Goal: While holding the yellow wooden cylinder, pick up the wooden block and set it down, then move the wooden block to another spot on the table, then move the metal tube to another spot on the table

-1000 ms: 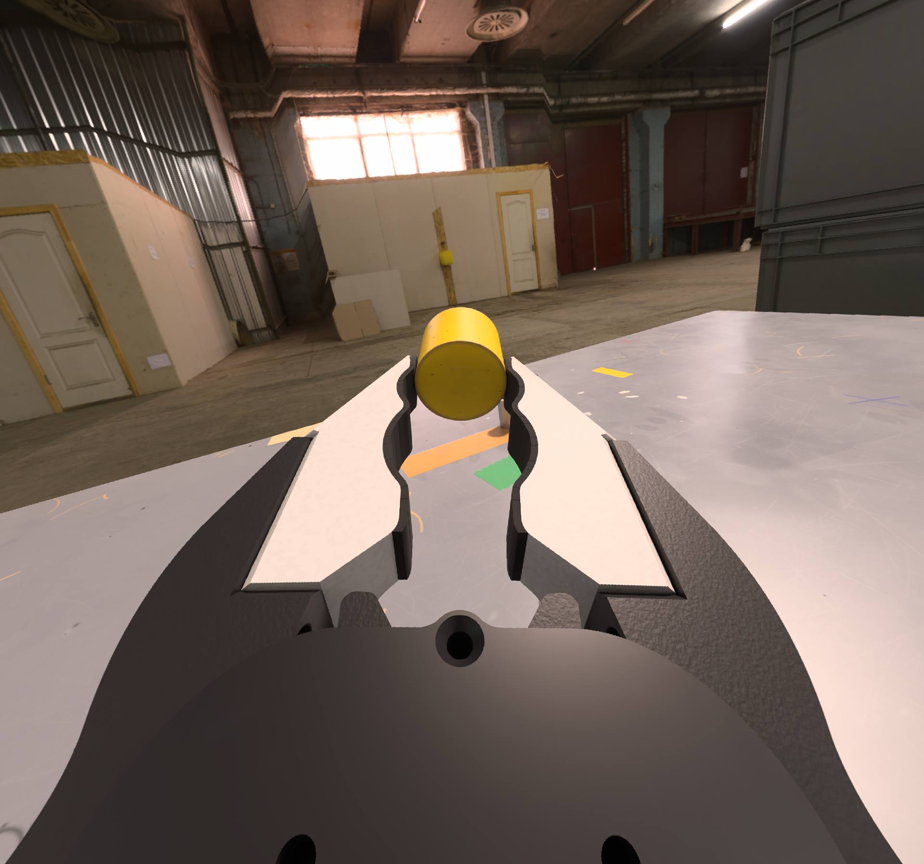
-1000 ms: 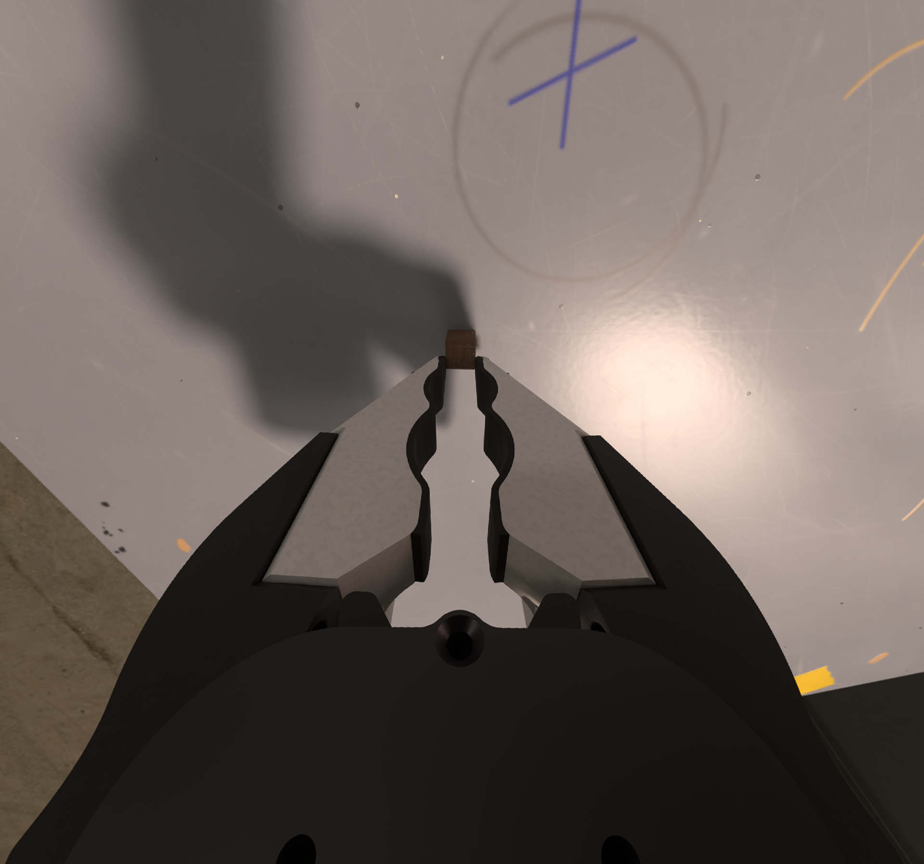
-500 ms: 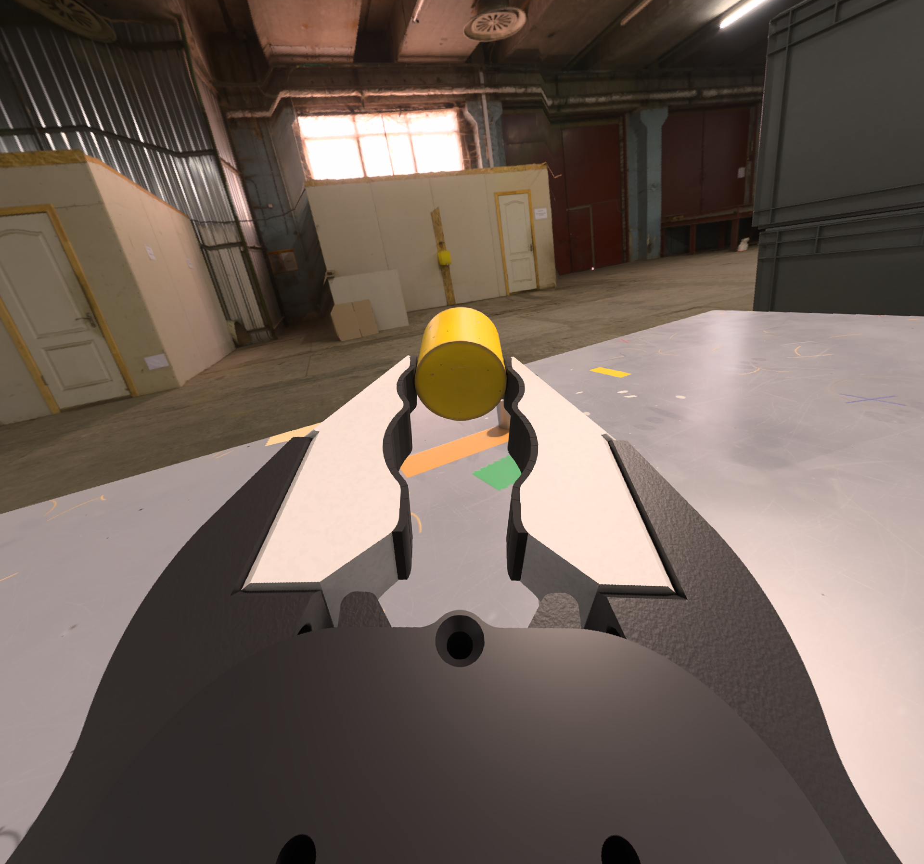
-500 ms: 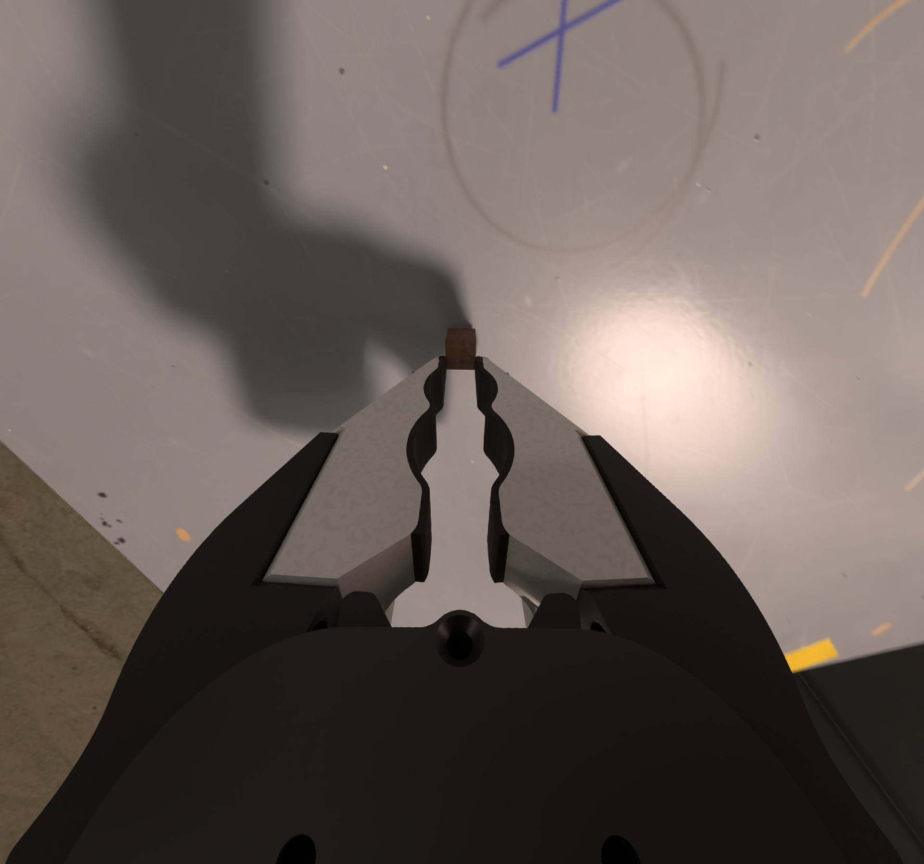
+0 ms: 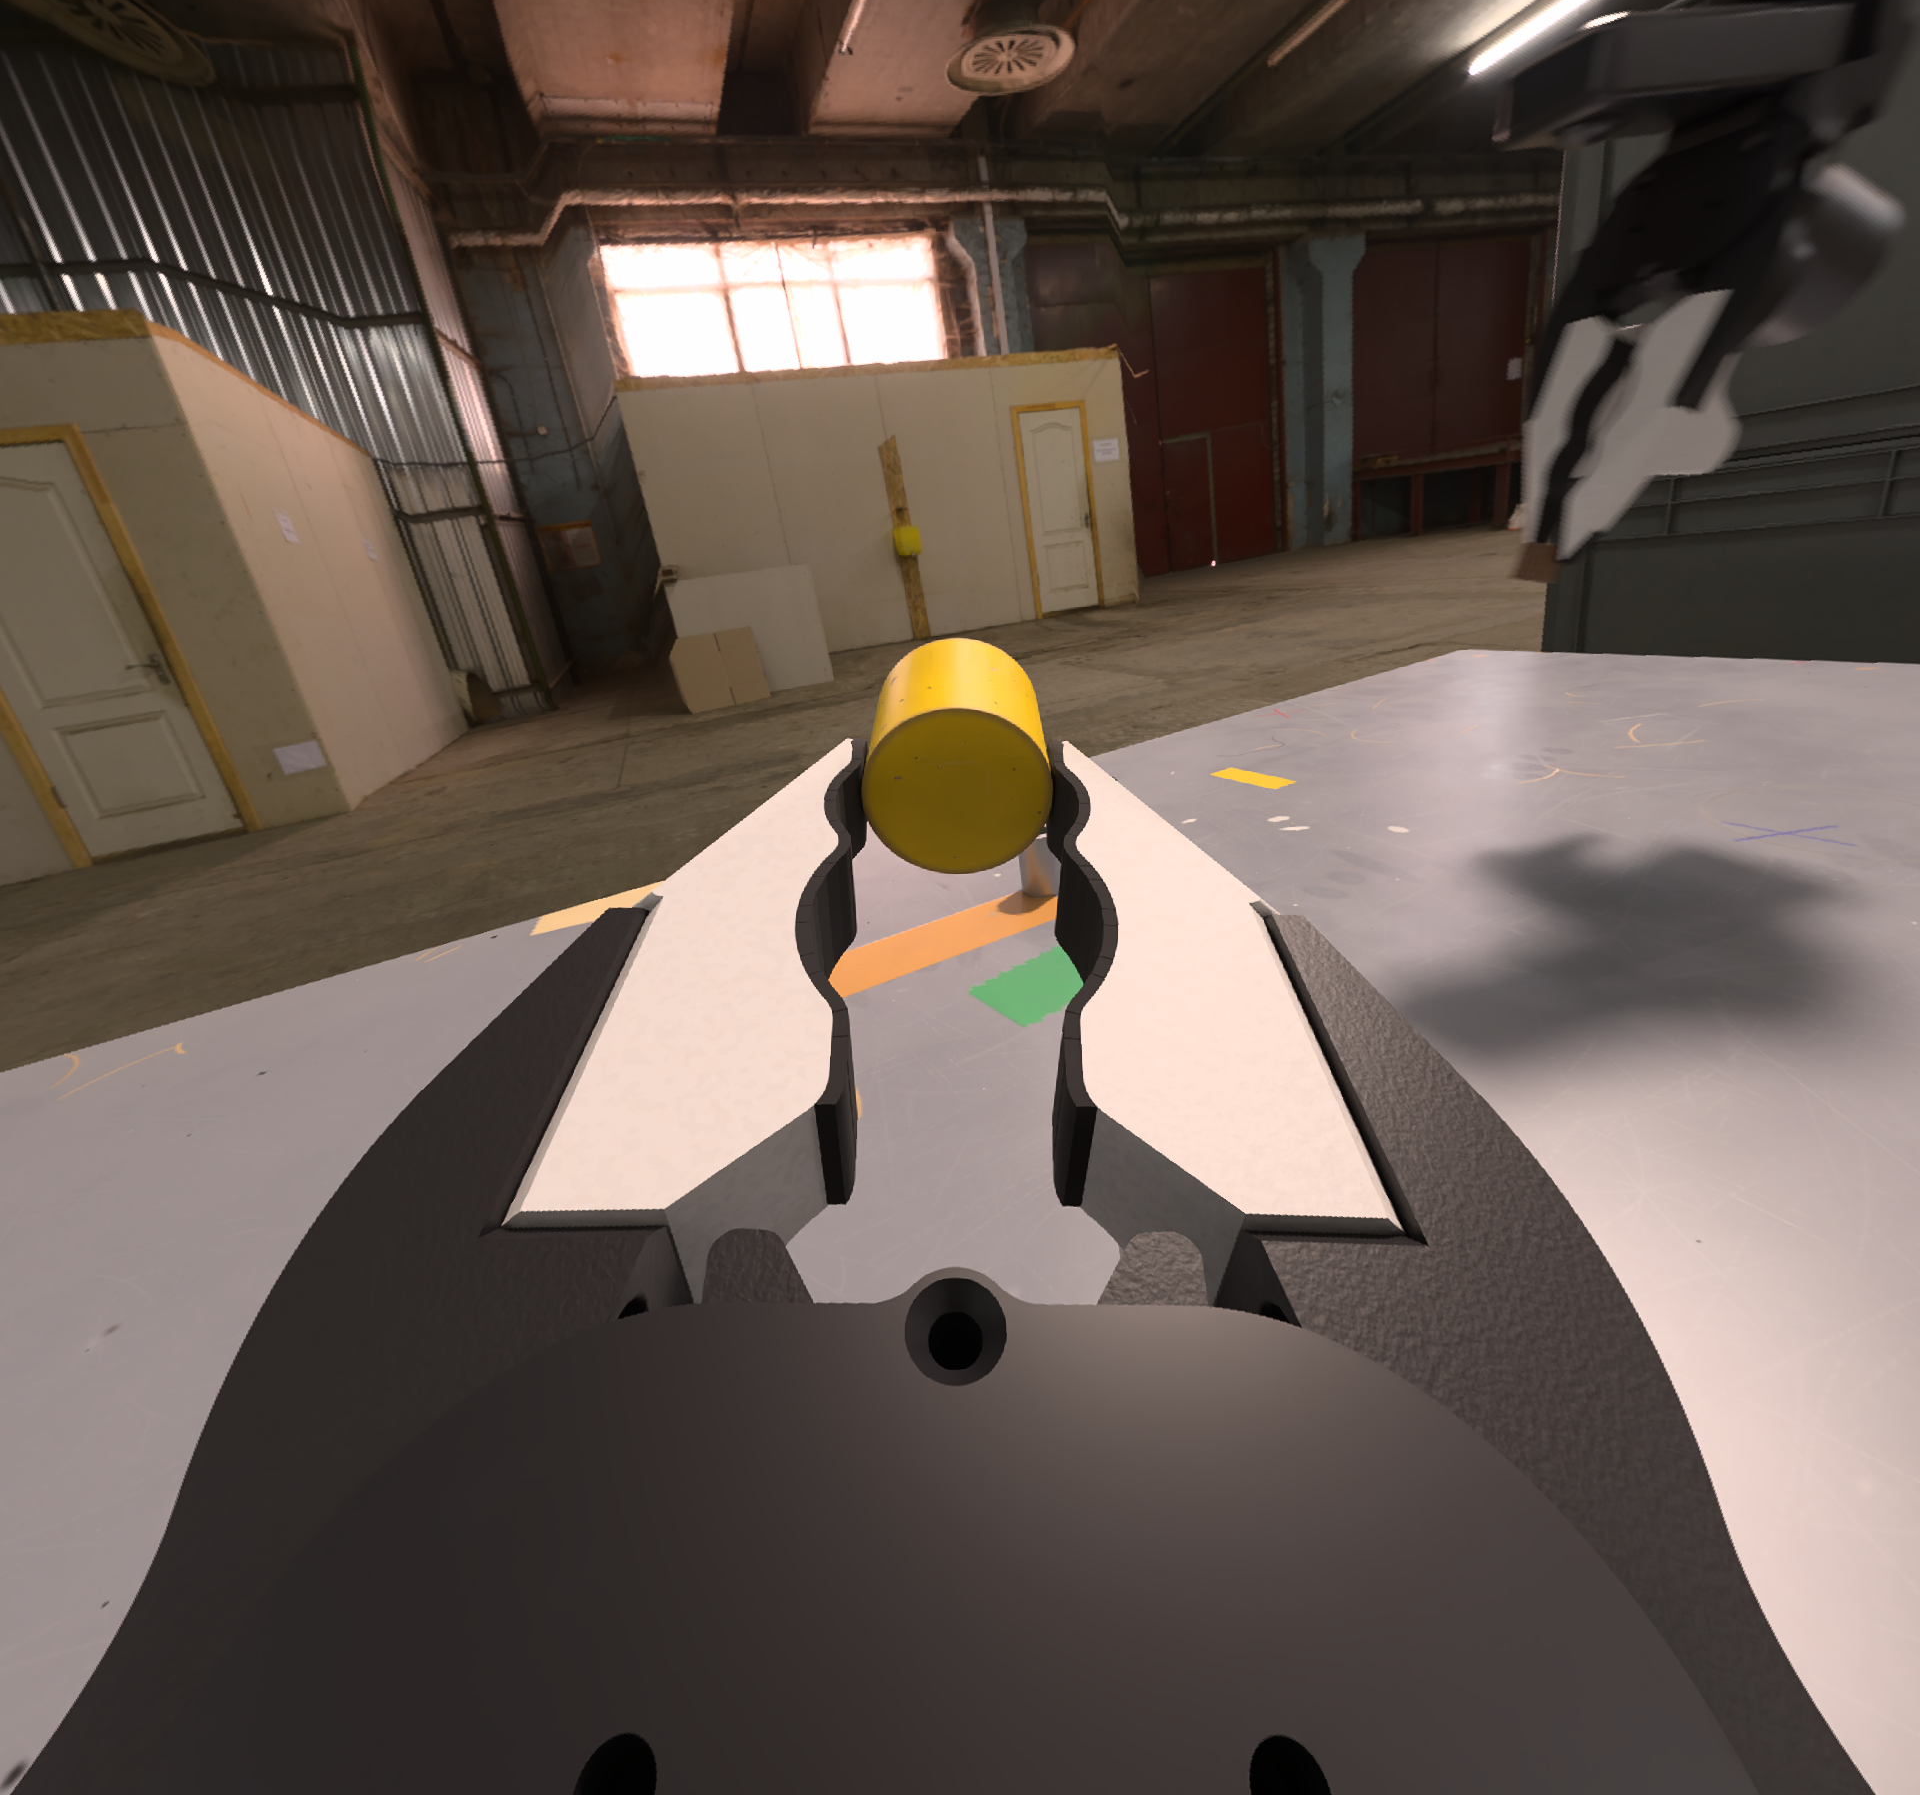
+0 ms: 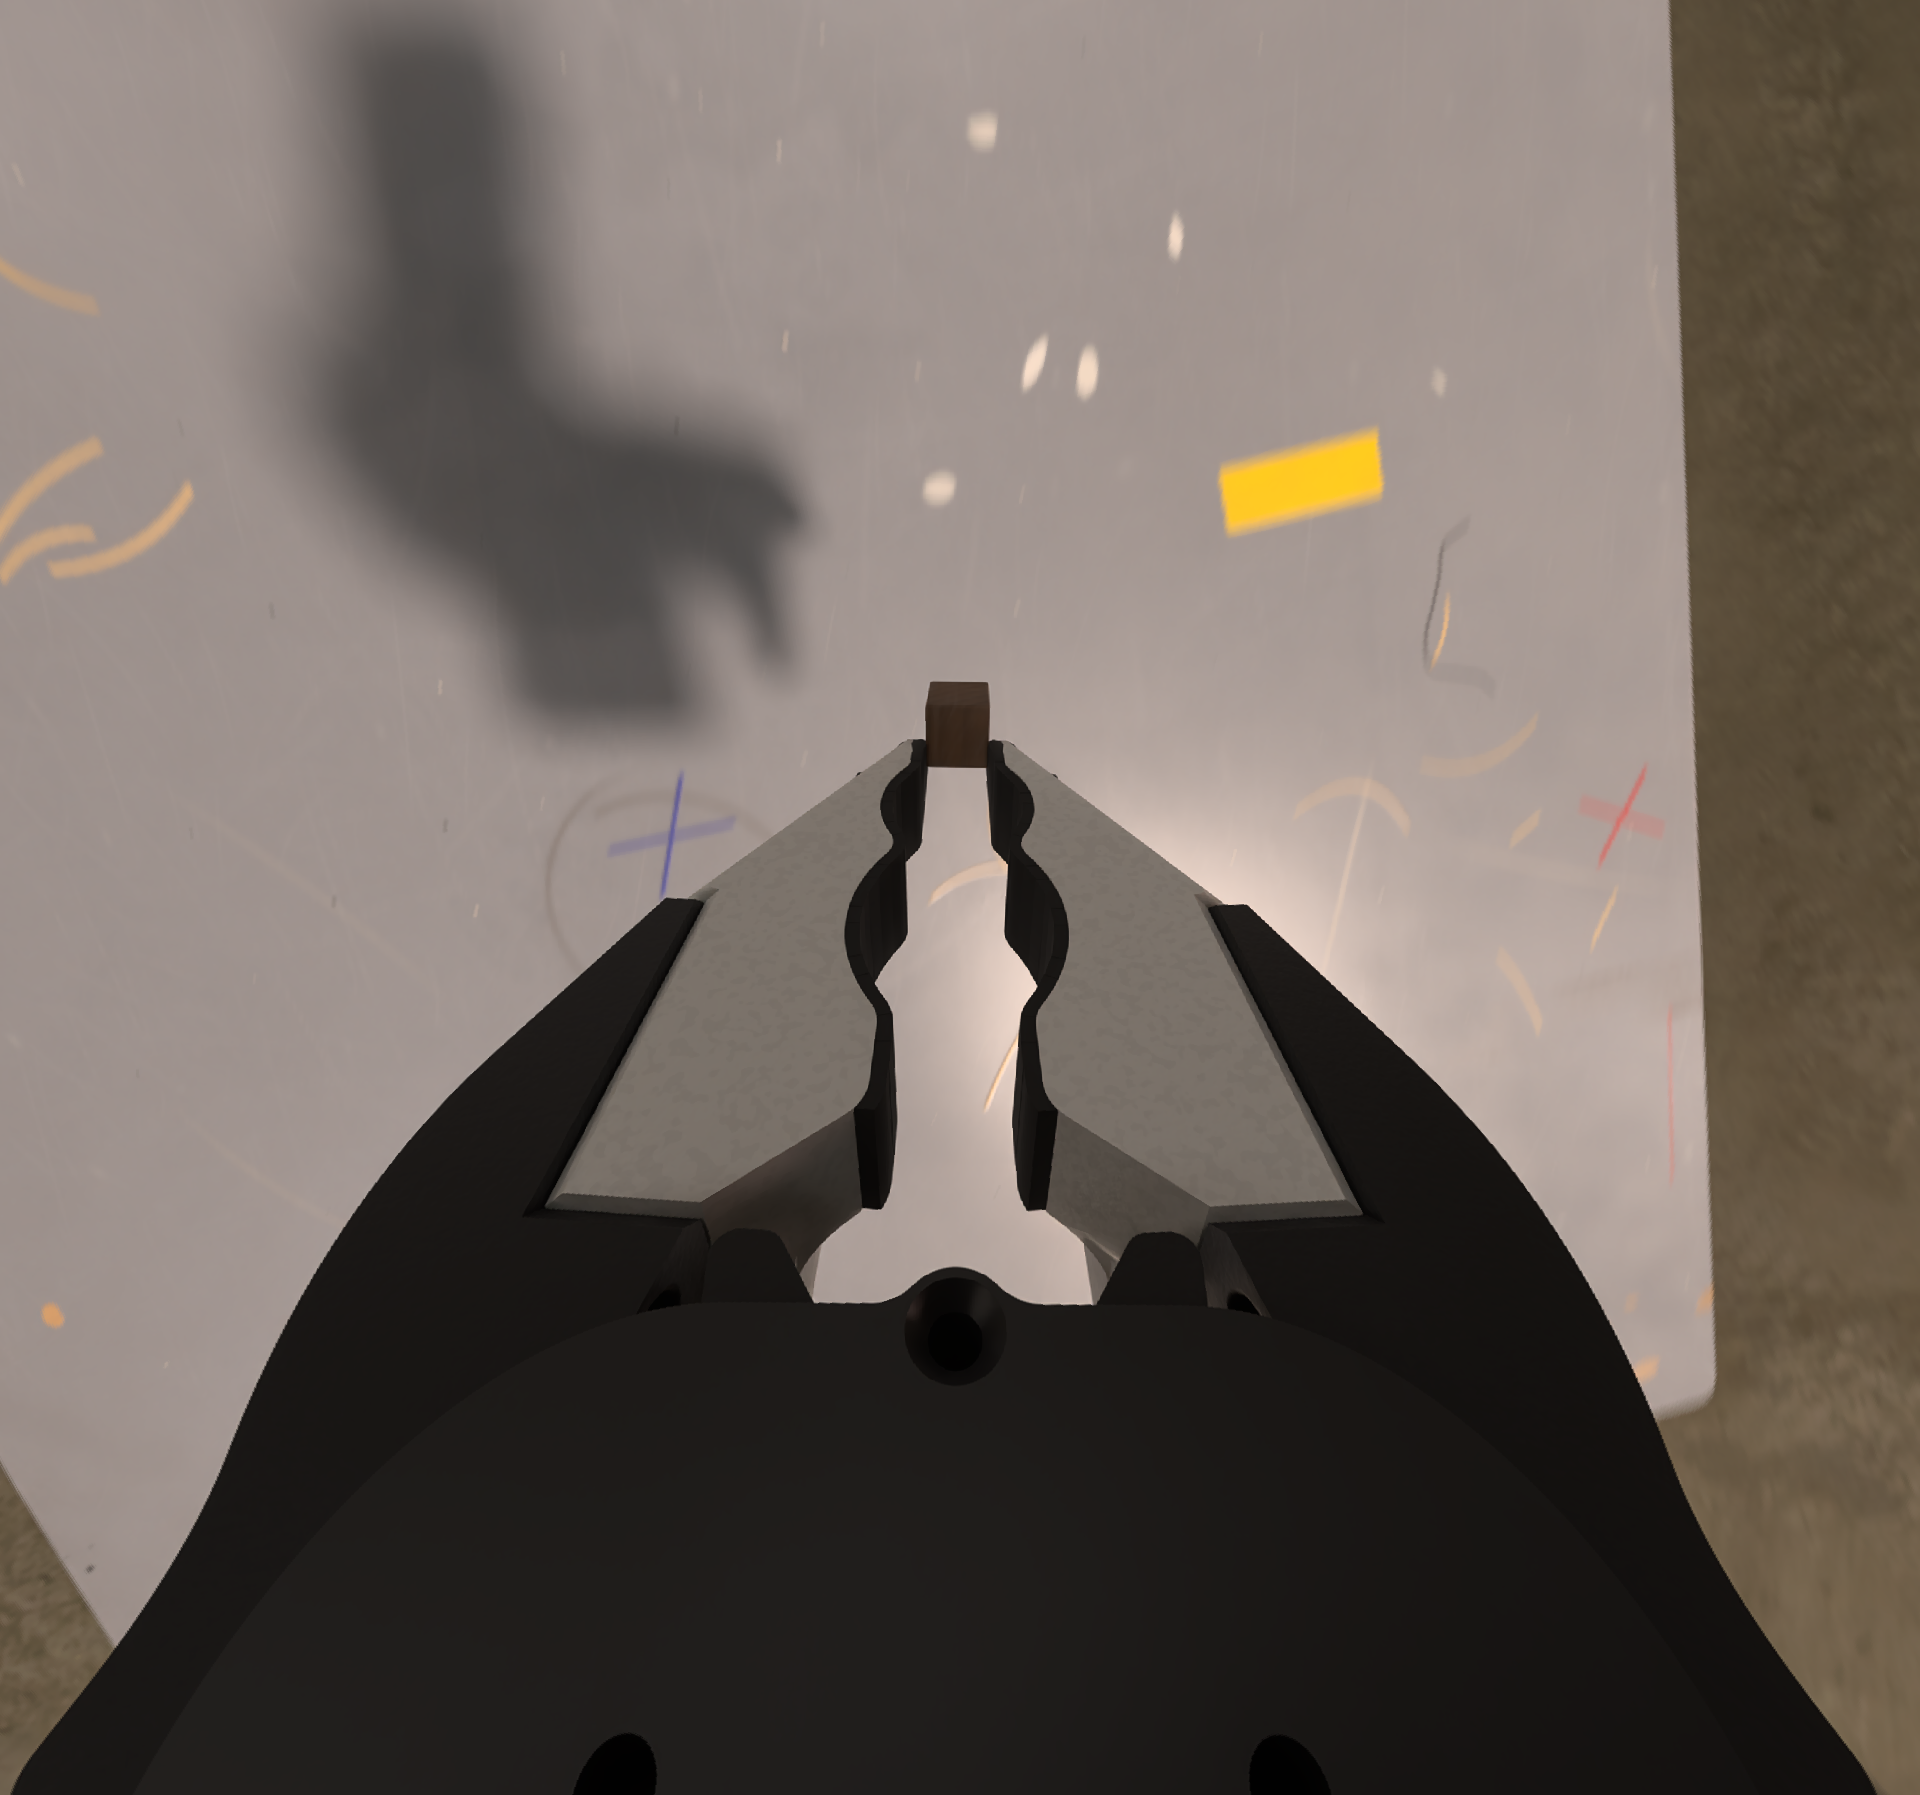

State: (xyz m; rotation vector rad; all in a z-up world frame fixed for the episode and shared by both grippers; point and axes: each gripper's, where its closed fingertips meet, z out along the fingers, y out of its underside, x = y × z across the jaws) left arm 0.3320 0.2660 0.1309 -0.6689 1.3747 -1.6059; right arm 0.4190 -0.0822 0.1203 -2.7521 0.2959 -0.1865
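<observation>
My left gripper (image 5: 956,769) is shut on the yellow wooden cylinder (image 5: 956,758) and holds it level above the grey table (image 5: 1558,1018). Behind the cylinder a metal tube (image 5: 1037,870) stands on the table, mostly hidden. My right gripper (image 6: 957,753) is shut on the small brown wooden block (image 6: 956,724) and holds it high above the table, pointing down. In the left wrist view the right gripper (image 5: 1548,540) shows at the upper right, blurred, with the block (image 5: 1534,561) at its tips.
Dark grey crates (image 5: 1745,540) stand at the table's far right. Orange tape (image 5: 935,935), a green patch (image 5: 1029,987) and a yellow patch (image 6: 1299,480) mark the table. The table's right edge (image 6: 1683,706) borders the concrete floor.
My right gripper has lifted high with the block and swung across the table, coming into the left wrist view. Its shadow has shrunk and shifted. The left gripper has held still.
</observation>
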